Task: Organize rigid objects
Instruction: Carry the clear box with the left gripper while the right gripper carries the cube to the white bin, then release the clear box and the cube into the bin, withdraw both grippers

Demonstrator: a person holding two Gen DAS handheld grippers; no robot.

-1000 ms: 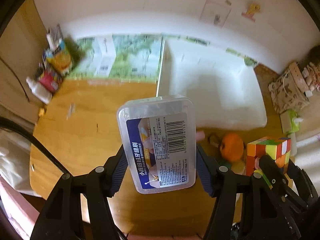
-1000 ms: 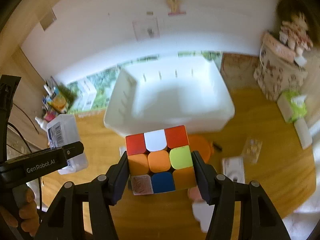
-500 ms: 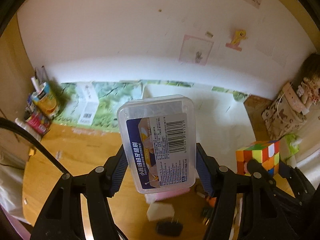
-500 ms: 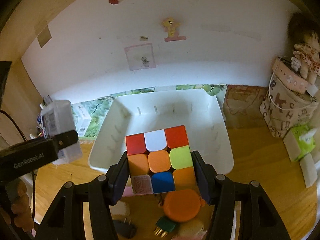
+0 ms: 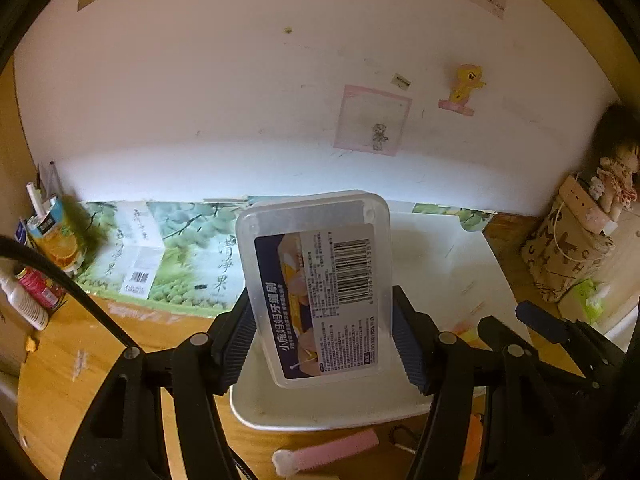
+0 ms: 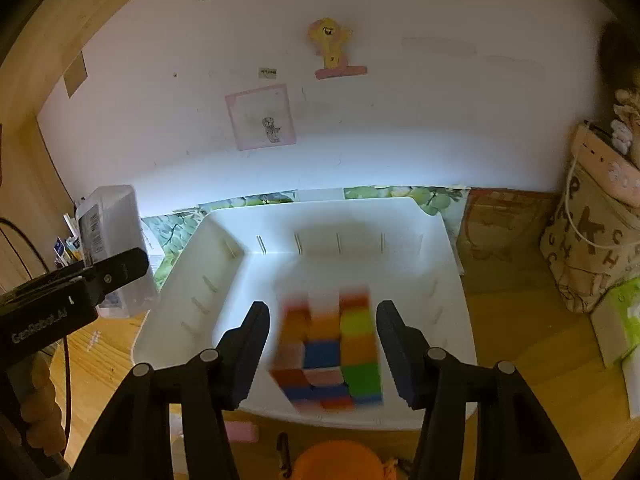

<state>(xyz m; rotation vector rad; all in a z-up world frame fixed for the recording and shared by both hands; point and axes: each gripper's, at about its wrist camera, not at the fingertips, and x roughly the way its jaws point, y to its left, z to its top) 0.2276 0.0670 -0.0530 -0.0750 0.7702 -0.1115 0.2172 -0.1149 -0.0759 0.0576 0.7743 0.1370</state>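
Over the near half of the white tray (image 6: 224, 240), the colour cube (image 6: 328, 348) is seen blurred between the jaws of the right gripper (image 6: 322, 312). Clear gaps show on both sides, so it is judged to be released and dropping. These jaws have just been closing slightly, with the cube between them but untouched by the pads. The right gripper should be kept clear above the tray until the cube has settled on the floor.

The clear plastic box (image 5: 320, 280) is clamped by its long sides in the left gripper (image 5: 322, 308), label facing the camera, above the tray's near-left corner. It is best carried further over the left wall, lowered close to the tray floor, and let go only where the cube will not be struck.
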